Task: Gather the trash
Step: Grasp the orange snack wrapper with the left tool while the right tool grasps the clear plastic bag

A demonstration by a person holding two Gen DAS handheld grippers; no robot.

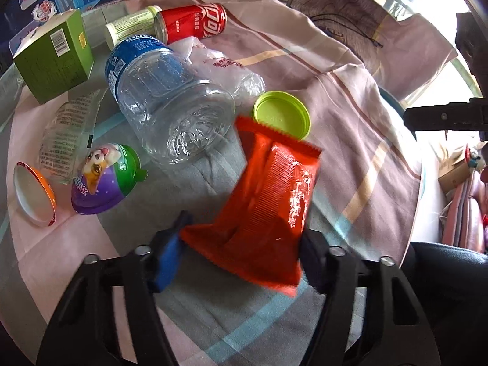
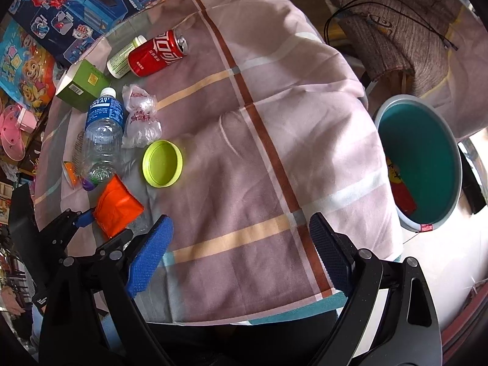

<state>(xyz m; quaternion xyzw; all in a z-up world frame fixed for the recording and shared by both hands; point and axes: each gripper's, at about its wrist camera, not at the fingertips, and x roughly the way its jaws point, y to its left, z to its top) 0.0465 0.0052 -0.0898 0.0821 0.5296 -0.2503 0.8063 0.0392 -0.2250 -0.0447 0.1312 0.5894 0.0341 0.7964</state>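
An orange snack wrapper (image 1: 268, 195) sits between the fingers of my left gripper (image 1: 244, 228), which is shut on it across its lower edge; the right wrist view shows the same wrapper (image 2: 117, 210) crumpled at the near left. Beyond it lie a green lid (image 1: 282, 117), a clear bottle with a blue label (image 1: 170, 97), a crumpled plastic bag (image 1: 219, 64) and a red cola can (image 1: 192, 21). My right gripper (image 2: 241, 225) is open over bare checked cloth with nothing between its pads. A teal bin (image 2: 424, 164) stands off the table's right edge.
At the far left lie a green box (image 1: 55, 58), a pale green small bottle (image 1: 131, 24), a purple and green toy egg (image 1: 103, 180), an orange-rimmed lid (image 1: 33, 195) and a clear printed wrapper (image 1: 64, 134). Toy boxes (image 2: 76, 6) crowd the back left.
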